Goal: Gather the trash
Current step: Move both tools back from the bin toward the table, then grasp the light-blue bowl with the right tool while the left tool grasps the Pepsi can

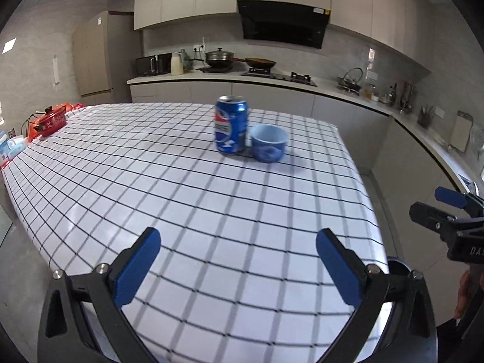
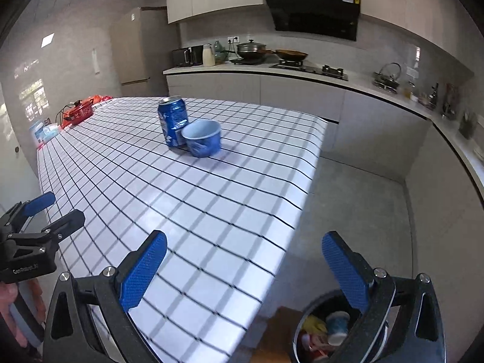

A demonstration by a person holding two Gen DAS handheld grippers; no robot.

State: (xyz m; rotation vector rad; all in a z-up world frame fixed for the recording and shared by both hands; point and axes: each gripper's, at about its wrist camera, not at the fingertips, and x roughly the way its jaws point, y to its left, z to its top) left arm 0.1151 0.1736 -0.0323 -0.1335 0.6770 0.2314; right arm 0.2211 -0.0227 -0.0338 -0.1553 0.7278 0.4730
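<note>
A blue Pepsi can (image 1: 231,129) stands upright on the checked tablecloth (image 1: 181,187), far side of the table. A blue paper cup (image 1: 268,142) stands right beside it, touching or nearly so. Both show in the right wrist view too, the can (image 2: 173,121) and the cup (image 2: 202,138). My left gripper (image 1: 239,260) is open and empty over the near part of the table. My right gripper (image 2: 245,269) is open and empty at the table's right edge, above a dark trash bin (image 2: 305,317) on the floor that holds several scraps.
A red pot (image 1: 51,120) and small boxes (image 1: 13,146) sit at the table's far left. Kitchen counters (image 1: 332,86) run along the back and right walls. Grey floor (image 2: 357,211) lies right of the table. The right gripper shows in the left view (image 1: 450,208).
</note>
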